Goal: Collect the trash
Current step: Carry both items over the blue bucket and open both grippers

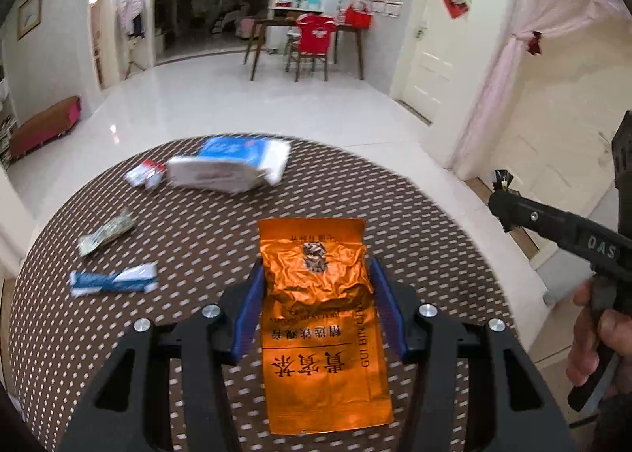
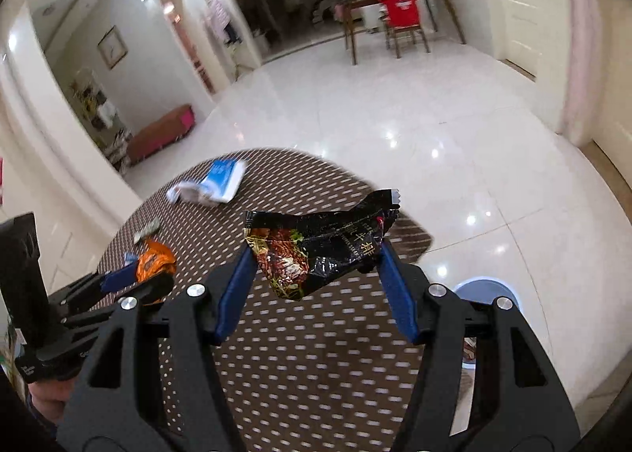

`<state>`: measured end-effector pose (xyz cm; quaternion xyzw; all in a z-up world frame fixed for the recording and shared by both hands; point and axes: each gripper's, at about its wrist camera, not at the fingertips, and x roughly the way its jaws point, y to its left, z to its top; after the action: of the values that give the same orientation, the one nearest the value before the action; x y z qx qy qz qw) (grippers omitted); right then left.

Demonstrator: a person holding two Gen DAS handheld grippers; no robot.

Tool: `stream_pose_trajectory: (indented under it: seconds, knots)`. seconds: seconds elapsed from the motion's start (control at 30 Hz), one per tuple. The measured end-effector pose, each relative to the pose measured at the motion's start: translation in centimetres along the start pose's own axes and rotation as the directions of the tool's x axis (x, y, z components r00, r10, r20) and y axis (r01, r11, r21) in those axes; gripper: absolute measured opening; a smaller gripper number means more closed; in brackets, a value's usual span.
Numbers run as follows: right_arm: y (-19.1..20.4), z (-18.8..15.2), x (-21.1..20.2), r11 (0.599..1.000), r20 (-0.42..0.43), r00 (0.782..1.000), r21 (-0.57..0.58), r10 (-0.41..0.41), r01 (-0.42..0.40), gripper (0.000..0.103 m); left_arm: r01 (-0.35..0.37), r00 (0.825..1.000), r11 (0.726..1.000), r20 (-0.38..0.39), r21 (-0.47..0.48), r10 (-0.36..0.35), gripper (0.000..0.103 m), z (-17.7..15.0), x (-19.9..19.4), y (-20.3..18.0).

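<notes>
On the dotted table (image 1: 197,238): left gripper (image 1: 316,286) clamps an orange packet (image 1: 320,317) lying on the cloth. Beyond it, tissue pack (image 1: 233,163), wrappers (image 1: 112,280). Right gripper (image 2: 316,266) pinches a black wrapper (image 2: 320,246) aloft near the table's right edge. Right view alone: blue bin (image 2: 486,290) on the floor (image 2: 395,116) below that edge.

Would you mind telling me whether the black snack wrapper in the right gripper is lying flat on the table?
No, the black snack wrapper hangs pinched between the right gripper fingers, lifted above the dotted table.
</notes>
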<state>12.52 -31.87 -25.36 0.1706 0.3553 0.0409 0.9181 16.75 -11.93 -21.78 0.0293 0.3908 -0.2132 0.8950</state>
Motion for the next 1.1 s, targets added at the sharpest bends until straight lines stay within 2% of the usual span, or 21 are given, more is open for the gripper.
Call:
stream_pose_trajectory:
  seconds: [0.07, 0.3, 0.5, 0.6, 0.9, 1.03, 1.1]
  knots:
    - [-2.0, 0.2, -1.1, 0.999, 0.017, 1.0, 0.04, -0.022, 0.022, 0.061, 0.025, 1.0, 0.999, 0.001, 0.021, -0.025, 0.052, 0.9, 0.0, -0.6]
    - [-10.0, 0.3, -3.9, 0.975, 0.043, 0.993, 0.197, -0.11, 0.1, 0.061, 0.112, 0.994, 0.987, 0.0, 0.119, -0.113, 0.052, 3.4, 1.4, -7.7]
    - [-16.9, -1.2, -2.7, 0.929, -0.026, 0.987, 0.334, -0.16, 0.159, 0.061, 0.197, 0.98, 0.967, -0.062, 0.162, -0.189, 0.052, 4.7, 4.6, -13.1]
    - [-19.3, -2.1, -2.0, 0.908, -0.053, 0.985, 0.383, -0.163, 0.17, 0.062, 0.232, 0.97, 0.958, -0.118, 0.171, -0.213, 0.052, 5.1, 7.2, -15.7]
    - [-24.9, -3.6, 0.1, 0.863, -0.11, 0.983, 0.47, -0.148, 0.183, 0.062, 0.253, 0.951, 0.943, -0.235, 0.217, -0.201, 0.052, 5.3, 14.2, -21.4]
    - [-26.5, -4.1, 1.1, 0.847, -0.127, 0.982, 0.5, -0.136, 0.182, 0.063, 0.259, 0.934, 0.943, -0.303, 0.211, -0.189, 0.052, 5.4, 17.3, -23.1]
    - [-27.1, -4.3, 1.8, 0.837, -0.133, 0.983, 0.517, -0.124, 0.176, 0.066, 0.257, 0.927, 0.945, -0.328, 0.203, -0.181, 0.052, 5.5, 18.5, -23.3]
